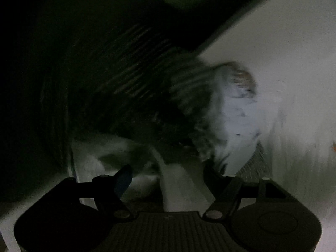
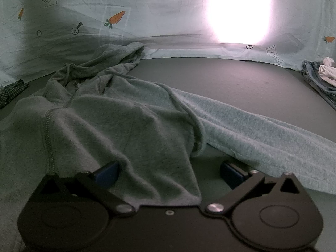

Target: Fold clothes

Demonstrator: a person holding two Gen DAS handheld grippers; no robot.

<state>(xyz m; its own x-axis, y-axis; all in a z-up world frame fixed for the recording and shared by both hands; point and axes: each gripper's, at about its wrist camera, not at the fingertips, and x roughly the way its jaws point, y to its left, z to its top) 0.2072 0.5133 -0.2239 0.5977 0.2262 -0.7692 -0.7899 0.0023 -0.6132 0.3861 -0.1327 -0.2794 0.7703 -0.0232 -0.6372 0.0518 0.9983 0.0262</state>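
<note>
A grey hoodie (image 2: 117,121) lies spread on the dark mat (image 2: 231,77), hood at the far left, one sleeve (image 2: 262,130) stretched to the right. My right gripper (image 2: 168,174) is open low over the mat, with a fold of the hoodie's body lying between its blue-padded fingers (image 2: 107,173). The left wrist view is dark and motion-blurred. My left gripper (image 1: 168,172) is open, with pale cloth (image 1: 178,180) between and ahead of its fingers. A dark striped garment (image 1: 134,79) and a blurred pale bundle (image 1: 235,109) are in front of it.
A pale sheet printed with carrots (image 2: 115,17) hangs behind the mat, with a bright glare patch (image 2: 237,10). A dark checked garment (image 2: 12,90) lies at the left edge. A pile of blue and white clothes (image 2: 323,73) sits at the right edge.
</note>
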